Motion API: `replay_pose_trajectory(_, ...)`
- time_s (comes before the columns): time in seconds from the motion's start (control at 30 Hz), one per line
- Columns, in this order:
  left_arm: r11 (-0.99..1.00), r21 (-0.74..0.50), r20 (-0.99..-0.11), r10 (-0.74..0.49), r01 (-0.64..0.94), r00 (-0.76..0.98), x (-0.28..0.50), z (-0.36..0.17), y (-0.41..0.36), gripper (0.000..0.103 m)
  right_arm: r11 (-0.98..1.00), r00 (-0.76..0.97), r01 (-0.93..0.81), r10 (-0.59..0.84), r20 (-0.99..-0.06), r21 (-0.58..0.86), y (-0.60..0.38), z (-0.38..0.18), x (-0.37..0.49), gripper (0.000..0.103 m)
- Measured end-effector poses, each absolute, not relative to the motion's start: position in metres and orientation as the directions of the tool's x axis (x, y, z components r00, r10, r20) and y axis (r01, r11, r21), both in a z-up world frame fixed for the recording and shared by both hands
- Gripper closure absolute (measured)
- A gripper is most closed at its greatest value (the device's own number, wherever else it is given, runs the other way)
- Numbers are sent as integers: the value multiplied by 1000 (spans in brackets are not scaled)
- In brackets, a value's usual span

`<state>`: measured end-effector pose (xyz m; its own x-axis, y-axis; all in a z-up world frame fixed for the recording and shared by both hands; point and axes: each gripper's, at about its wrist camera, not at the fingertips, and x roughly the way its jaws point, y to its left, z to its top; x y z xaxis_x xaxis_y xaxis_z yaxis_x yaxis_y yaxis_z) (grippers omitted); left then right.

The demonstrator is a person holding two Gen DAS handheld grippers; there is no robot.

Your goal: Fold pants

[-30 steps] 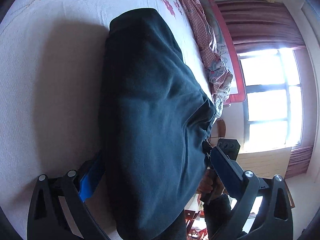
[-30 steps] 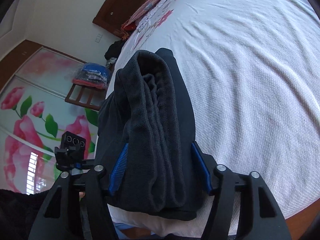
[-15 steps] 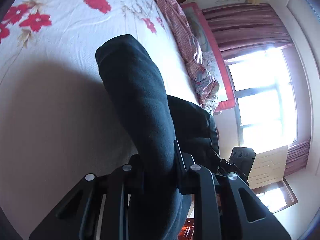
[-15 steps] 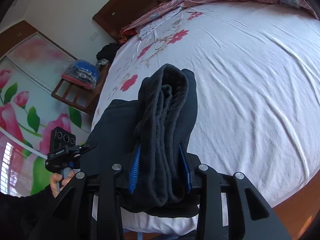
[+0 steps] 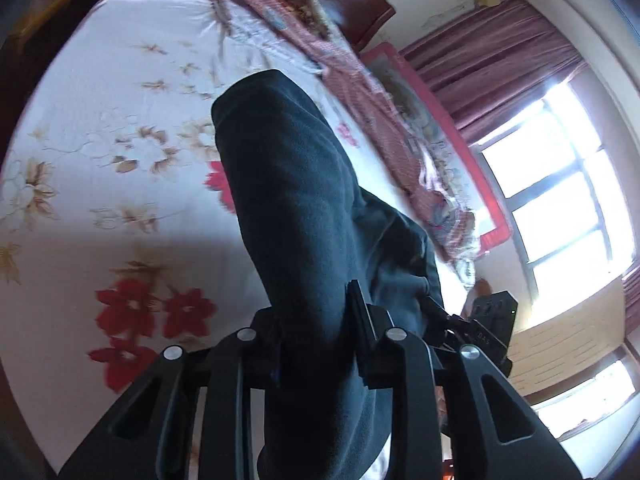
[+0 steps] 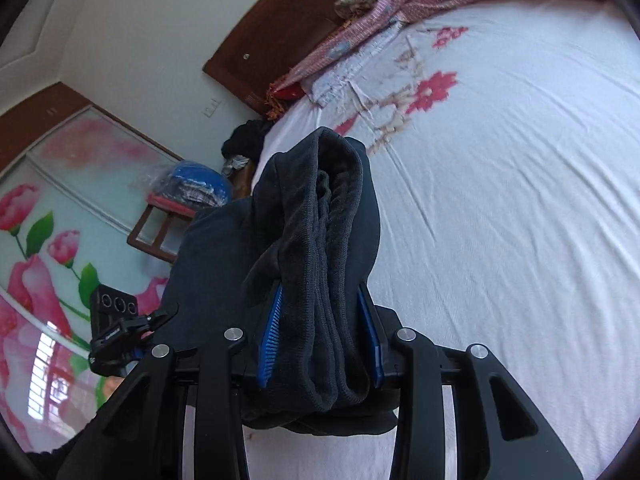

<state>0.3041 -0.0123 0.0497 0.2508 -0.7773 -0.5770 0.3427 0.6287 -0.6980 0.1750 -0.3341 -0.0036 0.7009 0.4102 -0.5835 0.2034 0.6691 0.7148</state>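
A bed [image 5: 80,184] with a white sheet printed with red and tan flowers fills both views. A red-checked quilt [image 5: 360,92] lies bunched along its far side below a brown wooden headboard [image 6: 280,28]. In the left wrist view a bright window [image 5: 560,184] with maroon curtains [image 5: 492,68] stands beyond the bed. In the right wrist view a wardrobe door painted with pink flowers [image 6: 48,248] and a wooden chair carrying a blue bundle [image 6: 192,188] stand off the bed's edge.

The dark pants [image 5: 304,216] hang lifted above the sheet, blocking the middle of each view. The left tool [image 5: 316,312] is clamped on 1 bunched fold, its jaws easing slightly wider. The right tool [image 6: 320,328] grips several stacked layers [image 6: 320,240] between its blue pads [image 6: 270,332], jaws also easing outward.
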Motion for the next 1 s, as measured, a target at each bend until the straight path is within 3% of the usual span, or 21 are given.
replay_pose_trajectory(0.03,685,-662,-635,-728,303,259,311,27,1,65,689,656,266,383,-650,674,-330,-24,181,62)
replay_pose_trajectory(0.07,744,-616,-697,-668,259,259,316,4,12,52,692,627,313,364,-689,651,-330,-40,182,45)
replay_pose_trajectory(0.13,821,-543,-786,-571,174,239,317,-33,29,44,581,685,298,423,-594,757,-340,-44,166,39)
replay_pose_trajectory(0.27,795,-594,-722,-593,120,356,285,-32,72,25,546,740,336,351,-574,768,-364,-17,129,38)
replay_pose_trajectory(0.4,769,-587,-620,-628,254,471,251,12,61,14,530,800,274,338,-496,802,-368,21,126,38)
replay_pose_trajectory(0.47,747,-541,-598,-664,386,449,236,29,26,12,493,809,180,418,-413,851,-353,33,151,38)
replay_pose_trajectory(0.57,701,-470,-623,-694,536,361,215,40,-38,12,487,806,110,466,-364,867,-329,37,196,38)
replay_pose_trajectory(0.63,703,-445,-684,-667,555,296,204,21,-61,12,446,789,159,479,-385,881,-326,19,222,38)
replay_pose_trajectory(0.7,718,-440,-719,-641,539,267,195,0,-66,12,434,767,277,437,-470,857,-337,-11,234,39)
replay_pose_trajectory(0.77,710,-440,-702,-654,550,281,189,-12,-59,12,330,788,277,459,-410,902,-352,-29,231,50)
replay_pose_trajectory(0.9,727,-439,-698,-646,528,310,185,1,-57,12,412,802,259,412,-432,874,-347,12,198,49)
replay_pose_trajectory(0.93,726,-442,-691,-650,527,316,182,8,-55,12,426,798,246,421,-432,871,-345,21,186,47)
replay_pose_trajectory(1.0,728,-444,-676,-655,523,338,171,22,-45,9,428,787,248,434,-439,869,-342,30,154,32)
